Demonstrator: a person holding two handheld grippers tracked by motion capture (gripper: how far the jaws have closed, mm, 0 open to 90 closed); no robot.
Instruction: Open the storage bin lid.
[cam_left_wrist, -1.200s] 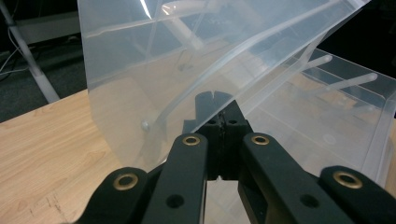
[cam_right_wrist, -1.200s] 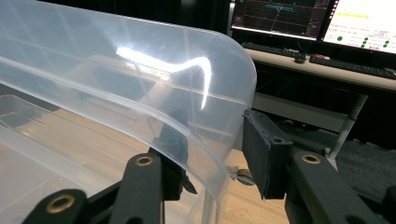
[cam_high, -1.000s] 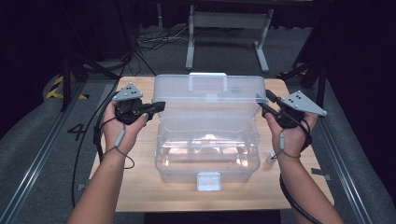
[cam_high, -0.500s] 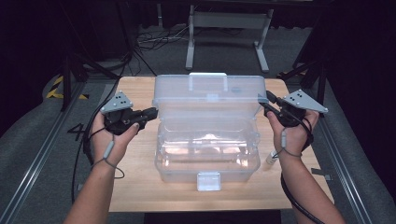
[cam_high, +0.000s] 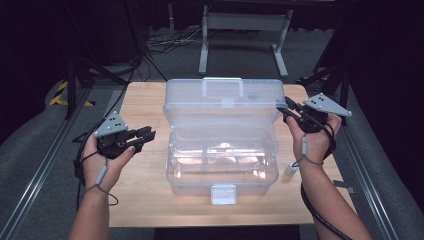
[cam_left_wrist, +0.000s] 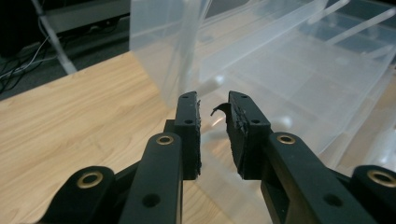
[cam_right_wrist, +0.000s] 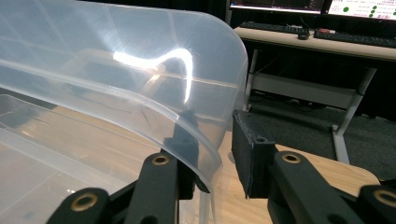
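Two claws flank a clear plastic box that sits in the middle of my wooden table, its lid swung up and standing open at the far side. A white latch hangs at the box's near edge.

My left claw is out to the left of the box, near its base but apart from it, pointing across at the side wall. In the left gripper view I see its two black jaws parted by a narrow gap with nothing between them; they have just been opening, and the clear wall of the box lies beyond the tips.

My right claw is up at the lid's right end. In the right gripper view the curved rim of the lid runs between the jaws: one jaw sits behind the clear plastic, the other stands on the outer side with a visible gap to the rim. The jaws have just been closing, yet I cannot tell whether the inner pad presses on the plastic.

A small white tube-like thing lies on the table just beside the box's right wall.
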